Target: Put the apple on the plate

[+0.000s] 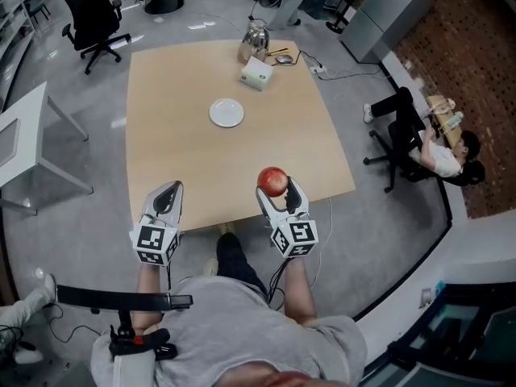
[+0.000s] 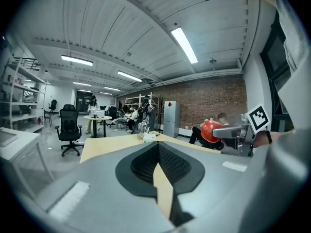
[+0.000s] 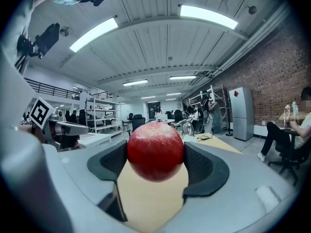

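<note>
A red apple (image 1: 272, 181) (image 3: 155, 151) is held between the jaws of my right gripper (image 1: 275, 185) (image 3: 155, 160), above the near edge of the wooden table (image 1: 177, 119). The white plate (image 1: 226, 112) lies bare near the table's middle, well beyond the apple. My left gripper (image 1: 164, 197) (image 2: 156, 165) hovers at the near left edge with its jaws closed together and nothing between them. In the left gripper view the apple (image 2: 210, 131) shows off to the right.
At the table's far edge stand a glass kettle (image 1: 255, 42), a white box (image 1: 257, 72) and a small dark object (image 1: 284, 58). Office chairs (image 1: 95, 14) surround the table, a person (image 1: 427, 147) sits at the right, and a white side table (image 1: 24, 135) stands at the left.
</note>
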Demonstrator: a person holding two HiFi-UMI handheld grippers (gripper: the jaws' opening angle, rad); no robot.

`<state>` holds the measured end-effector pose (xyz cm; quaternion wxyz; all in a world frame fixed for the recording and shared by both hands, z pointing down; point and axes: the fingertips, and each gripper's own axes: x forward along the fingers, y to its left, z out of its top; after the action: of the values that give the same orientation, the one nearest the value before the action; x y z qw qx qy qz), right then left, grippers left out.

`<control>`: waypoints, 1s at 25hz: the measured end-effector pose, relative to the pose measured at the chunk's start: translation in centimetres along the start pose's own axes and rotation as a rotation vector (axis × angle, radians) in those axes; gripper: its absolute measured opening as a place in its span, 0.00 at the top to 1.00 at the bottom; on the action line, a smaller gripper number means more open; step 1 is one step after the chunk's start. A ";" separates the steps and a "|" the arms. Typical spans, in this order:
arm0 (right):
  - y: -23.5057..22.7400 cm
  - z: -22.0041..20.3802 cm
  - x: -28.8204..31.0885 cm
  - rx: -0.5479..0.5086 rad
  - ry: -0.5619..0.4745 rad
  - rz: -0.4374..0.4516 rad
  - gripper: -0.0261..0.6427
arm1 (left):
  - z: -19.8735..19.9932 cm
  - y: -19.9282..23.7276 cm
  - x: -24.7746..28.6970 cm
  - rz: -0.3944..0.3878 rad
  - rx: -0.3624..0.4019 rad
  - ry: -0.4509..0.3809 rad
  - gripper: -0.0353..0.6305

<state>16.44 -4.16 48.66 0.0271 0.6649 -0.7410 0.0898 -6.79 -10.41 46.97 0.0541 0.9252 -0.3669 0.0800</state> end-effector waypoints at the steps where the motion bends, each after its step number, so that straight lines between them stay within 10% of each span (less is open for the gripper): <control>1: -0.4 0.0 0.7 0.000 0.002 0.011 0.41 | -0.1 0.2 0.6 0.010 -0.004 0.003 0.92; 25: -5.3 -2.9 19.5 -0.039 0.078 0.194 0.41 | -4.4 7.1 10.6 0.168 -0.081 0.146 0.92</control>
<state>19.26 -23.38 55.12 0.0602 0.5853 -0.8020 0.1033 -4.54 -22.01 53.59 0.1109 0.8799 -0.4413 0.1368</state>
